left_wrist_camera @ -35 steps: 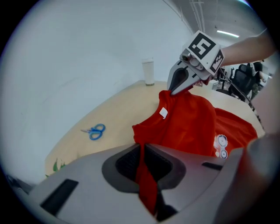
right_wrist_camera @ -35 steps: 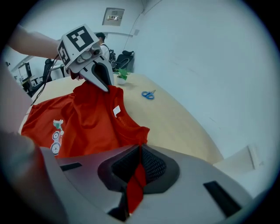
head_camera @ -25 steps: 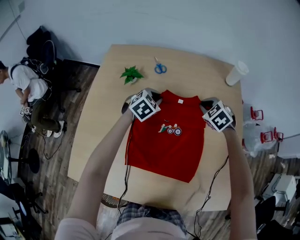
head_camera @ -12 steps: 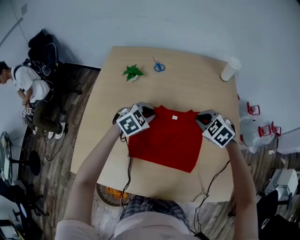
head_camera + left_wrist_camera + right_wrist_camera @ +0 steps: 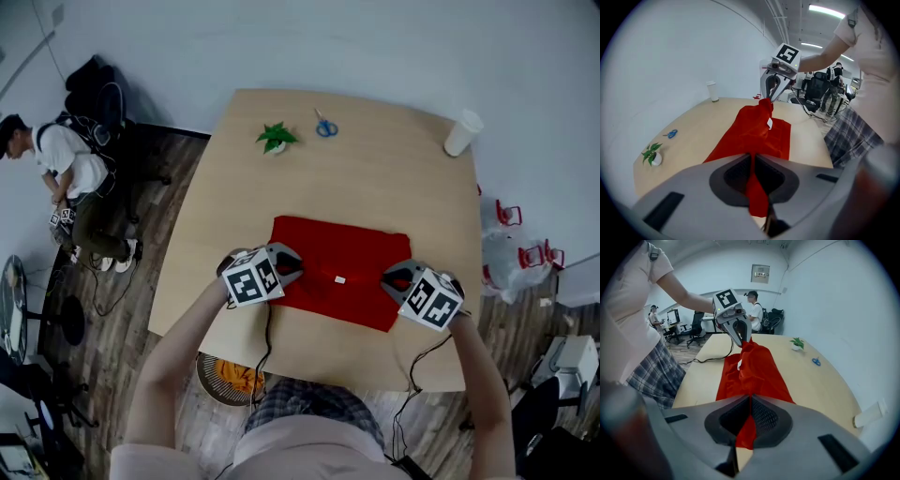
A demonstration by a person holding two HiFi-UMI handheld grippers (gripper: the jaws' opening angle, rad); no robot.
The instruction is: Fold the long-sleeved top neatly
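A red long-sleeved top (image 5: 337, 267) lies doubled over on the wooden table (image 5: 375, 178), its white neck label facing up near the front fold. My left gripper (image 5: 286, 269) is shut on the top's near left corner, and red cloth (image 5: 757, 136) runs from between its jaws toward the other gripper. My right gripper (image 5: 394, 278) is shut on the near right corner, with red cloth (image 5: 752, 369) pinched between its pads. Both grippers hold the fold line just above the table, near its front.
At the table's far side stand a small potted plant (image 5: 276, 138), blue scissors (image 5: 325, 126) and a white paper cup (image 5: 462, 132). A basket (image 5: 230, 377) sits on the floor under the front edge. A person (image 5: 66, 178) crouches at the far left.
Both grippers have pulled the top's collar end toward me over the lower half, folding the top in two. The printed picture is now hidden, and the visible red patch is shorter.
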